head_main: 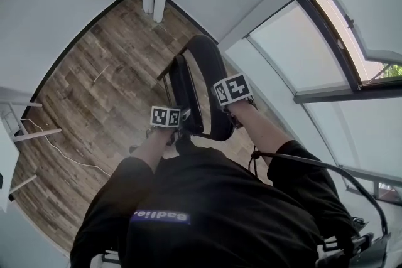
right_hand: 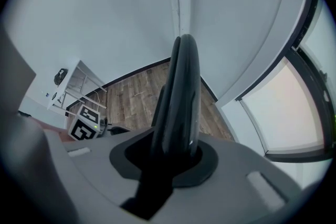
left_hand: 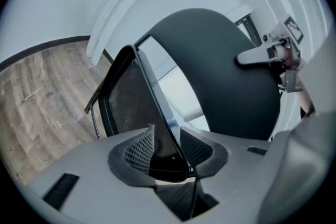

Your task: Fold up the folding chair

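**Black panels close together: fold looks part done**

Black folding chair is held over the wood floor, near the floor's edge below the window; its feet are hidden. The left gripper is clamped on the rim of the thinner panel. The right gripper pinches the rim of the rounded panel. A wedge of gap shows between the panels, so the closing step seems in hand. Next, I judge, they need pressing flat together without a rim slipping. White lettering on the person's shirt is too blurred to read. The marker cubes carry only square patterns.
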A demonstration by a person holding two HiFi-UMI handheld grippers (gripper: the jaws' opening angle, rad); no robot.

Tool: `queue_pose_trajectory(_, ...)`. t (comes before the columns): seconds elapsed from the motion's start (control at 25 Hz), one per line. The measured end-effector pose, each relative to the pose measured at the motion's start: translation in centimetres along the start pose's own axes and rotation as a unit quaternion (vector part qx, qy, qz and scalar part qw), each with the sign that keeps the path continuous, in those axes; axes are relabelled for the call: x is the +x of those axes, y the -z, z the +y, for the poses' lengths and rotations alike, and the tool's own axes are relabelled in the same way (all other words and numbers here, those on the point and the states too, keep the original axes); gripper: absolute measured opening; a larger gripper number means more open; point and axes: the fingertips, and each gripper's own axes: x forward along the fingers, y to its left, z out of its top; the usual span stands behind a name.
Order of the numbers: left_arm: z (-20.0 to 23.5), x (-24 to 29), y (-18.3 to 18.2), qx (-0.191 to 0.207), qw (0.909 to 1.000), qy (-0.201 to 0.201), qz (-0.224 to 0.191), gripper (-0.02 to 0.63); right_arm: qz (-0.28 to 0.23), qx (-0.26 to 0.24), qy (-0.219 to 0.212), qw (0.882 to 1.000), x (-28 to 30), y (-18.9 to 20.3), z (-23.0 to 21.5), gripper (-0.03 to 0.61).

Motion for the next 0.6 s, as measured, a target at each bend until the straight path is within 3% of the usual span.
queue_pose_trajectory(0.24,-3.0,-8.8,-2.9,0.090,0.9920,-0.005,-0.088,0.138,-0.013,0.022,-0.009,1.000,-0.3,0.1,-0.3,0.075)
queue_pose_trajectory(0.44,-6.2,-16.5,-4.1,0.173,0.9730,-0.012,-0.152,0.138,-0.021,0.029,-0.008,0.999,-0.1,0.5,-0.9,0.074)
queue_pose_trajectory(0.6,-7.7,-21.1,-3.7,0.224,0.9569,-0.037,-0.181,0.138,-0.025,0.044,-0.017,0.999,-0.4,0.6,-0.7,0.072)
